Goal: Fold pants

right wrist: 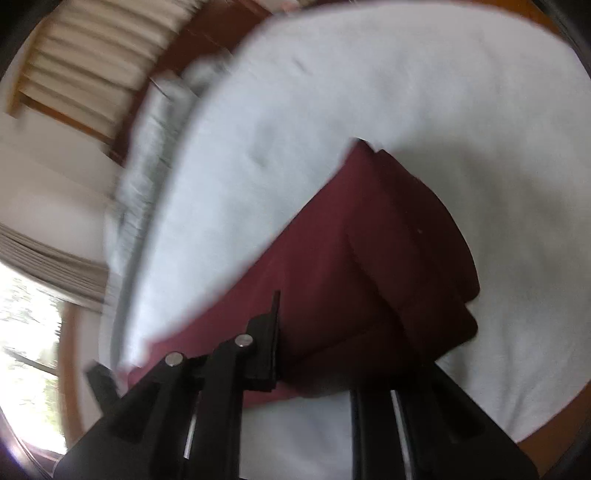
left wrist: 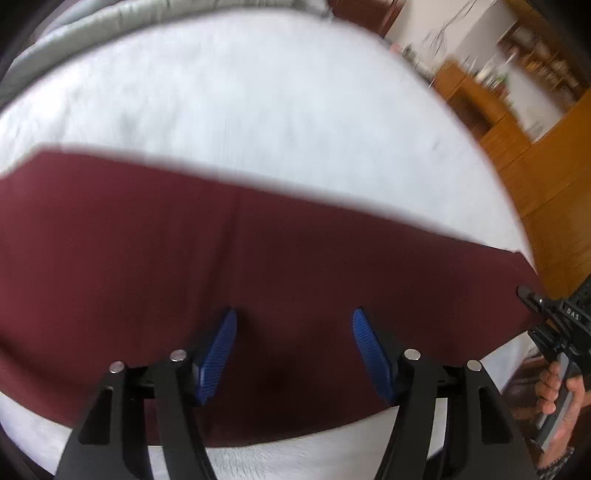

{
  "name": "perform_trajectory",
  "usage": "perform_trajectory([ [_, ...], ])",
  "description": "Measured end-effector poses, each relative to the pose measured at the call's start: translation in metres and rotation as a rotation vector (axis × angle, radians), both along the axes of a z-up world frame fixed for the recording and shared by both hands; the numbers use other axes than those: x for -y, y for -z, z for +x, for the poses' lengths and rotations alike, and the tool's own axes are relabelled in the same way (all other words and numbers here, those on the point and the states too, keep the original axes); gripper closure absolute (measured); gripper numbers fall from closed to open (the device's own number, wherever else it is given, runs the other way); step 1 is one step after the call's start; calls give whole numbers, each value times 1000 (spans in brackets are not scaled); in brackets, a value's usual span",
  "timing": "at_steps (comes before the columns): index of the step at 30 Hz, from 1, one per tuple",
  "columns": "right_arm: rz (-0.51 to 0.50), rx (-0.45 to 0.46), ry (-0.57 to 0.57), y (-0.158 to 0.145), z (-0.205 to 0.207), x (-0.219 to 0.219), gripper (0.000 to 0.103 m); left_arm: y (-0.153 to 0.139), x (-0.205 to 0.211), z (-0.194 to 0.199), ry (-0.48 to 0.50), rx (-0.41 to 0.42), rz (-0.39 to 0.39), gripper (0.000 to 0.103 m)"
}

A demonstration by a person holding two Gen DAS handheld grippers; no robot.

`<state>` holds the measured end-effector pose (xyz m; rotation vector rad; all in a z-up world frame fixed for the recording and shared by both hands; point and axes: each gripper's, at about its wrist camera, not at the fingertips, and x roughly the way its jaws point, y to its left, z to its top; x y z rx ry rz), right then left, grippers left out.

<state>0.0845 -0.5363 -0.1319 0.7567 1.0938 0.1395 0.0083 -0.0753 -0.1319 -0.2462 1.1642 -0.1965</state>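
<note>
Dark red pants [left wrist: 258,258] lie flat in a long band across a white bed cover [left wrist: 258,103]. My left gripper [left wrist: 293,317] is open, its blue fingers [left wrist: 218,354] spread just above the cloth near its near edge, holding nothing. My right gripper shows at the far right of the left wrist view [left wrist: 554,321], held in a hand at the pants' right end. In the right wrist view the pants [right wrist: 369,266] run away from the camera with a folded layer on the right. The right gripper [right wrist: 332,343] sits over the cloth; only its left finger [right wrist: 269,332] shows clearly, the right one is blurred.
A grey quilt [left wrist: 110,22] lies along the far side of the bed. Wooden floor [left wrist: 546,192] and wooden shelves [left wrist: 480,96] are to the right. The right wrist view shows curtains [right wrist: 74,74], a window [right wrist: 26,332] and the bed edge [right wrist: 140,184].
</note>
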Motion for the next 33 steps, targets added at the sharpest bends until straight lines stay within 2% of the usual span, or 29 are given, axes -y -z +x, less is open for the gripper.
perform_trajectory([
  [2,-17,-22,-6,18,0,-3,88,0,8,-5,45,40,45,31],
  [5,61,-14,18,20,1,2,81,-7,9,-5,39,40,39,30],
  [7,59,-31,11,20,-2,1,64,-11,6,-5,15,28,6,30],
  [8,60,-27,3,19,-3,1,60,-15,4,-7,11,33,20,30],
  [10,52,-27,3,14,-3,-2,40,-14,5,-11,31,56,68,29],
  [11,57,-21,10,13,-5,-1,39,-9,6,-14,50,61,107,29],
  [13,60,-12,25,6,-10,3,39,2,14,-11,68,45,122,28],
  [14,57,-17,38,8,-9,4,40,3,14,-14,71,64,126,27],
  [15,54,-29,44,12,-8,4,47,6,17,-14,78,75,140,26],
  [16,43,-44,49,18,-12,7,65,6,20,-15,80,77,150,23],
  [17,20,-56,56,23,-11,7,69,5,20,-16,78,74,153,23],
  [18,23,-47,54,21,-13,8,78,2,20,-16,73,69,150,23],
  [19,24,-21,48,16,-13,7,81,-2,18,-17,65,68,140,23],
  [21,2,48,22,-2,-14,5,83,-10,15,-21,57,88,111,23],
  [23,21,163,-1,-24,-15,3,84,-12,14,-25,56,110,121,23],
  [24,17,191,-7,-30,-15,3,84,-9,15,-26,57,114,138,23],
  [25,-4,183,-5,-31,-14,2,84,-3,15,-24,58,98,148,22],
  [26,-45,122,-7,-22,-10,2,85,4,16,-22,56,86,151,21],
  [27,-59,47,-4,-7,-6,5,86,7,18,-24,59,109,167,21],
  [29,-14,-52,33,26,-4,12,86,7,25,-23,73,118,196,19],
  [31,18,-30,43,28,-6,15,85,3,24,-20,76,110,177,20],
  [33,-6,-17,30,22,-8,14,80,-5,18,-20,70,102,151,21],
])
